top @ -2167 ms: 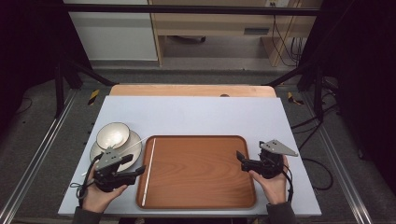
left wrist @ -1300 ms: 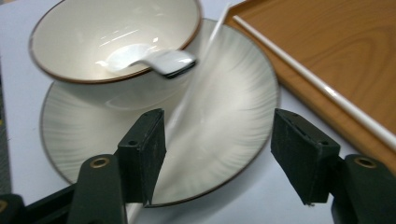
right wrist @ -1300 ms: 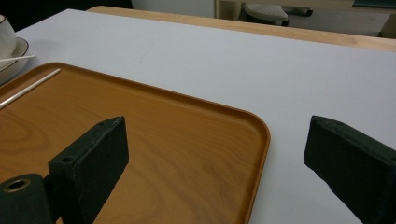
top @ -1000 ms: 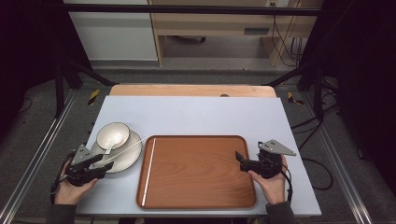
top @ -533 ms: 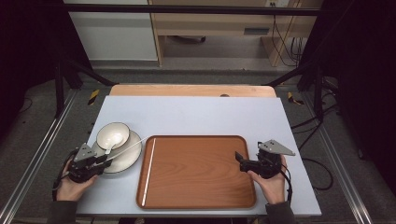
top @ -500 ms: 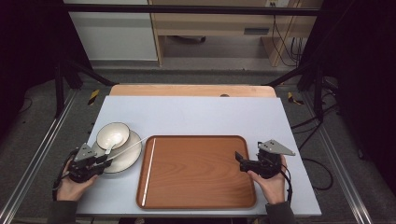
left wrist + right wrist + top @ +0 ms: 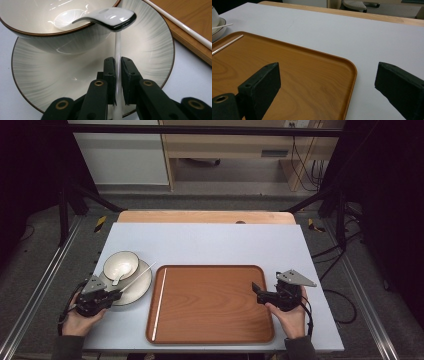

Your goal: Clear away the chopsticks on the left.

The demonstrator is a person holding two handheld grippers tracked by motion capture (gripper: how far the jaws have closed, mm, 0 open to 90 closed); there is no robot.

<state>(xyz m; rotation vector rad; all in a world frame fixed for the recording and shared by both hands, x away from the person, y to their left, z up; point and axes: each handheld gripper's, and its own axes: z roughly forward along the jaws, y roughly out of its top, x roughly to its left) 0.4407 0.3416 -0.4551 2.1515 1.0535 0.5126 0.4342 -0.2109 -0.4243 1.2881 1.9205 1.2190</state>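
L gripper [image 7: 118, 82] clamps chopstick [image 7: 117, 50] over plate [image 7: 150, 50]; R gripper [image 7: 327, 85] wide apart by tray [image 7: 312, 75].

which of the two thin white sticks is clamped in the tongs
The thin white stick resting on the grey plate, clamped in the left tongs; the other white stick lies free along the brown tray's left edge.

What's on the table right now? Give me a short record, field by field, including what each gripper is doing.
surface: pale blue table
tray: brown wooden tray, centre, one white chopstick lying along its left edge
dishes: bowl on plate, left of tray
spoon: white spoon resting in bowl, handle over the rim
left gripper: shut on a second chopstick over the plate
right gripper: open, empty, at tray's right edge
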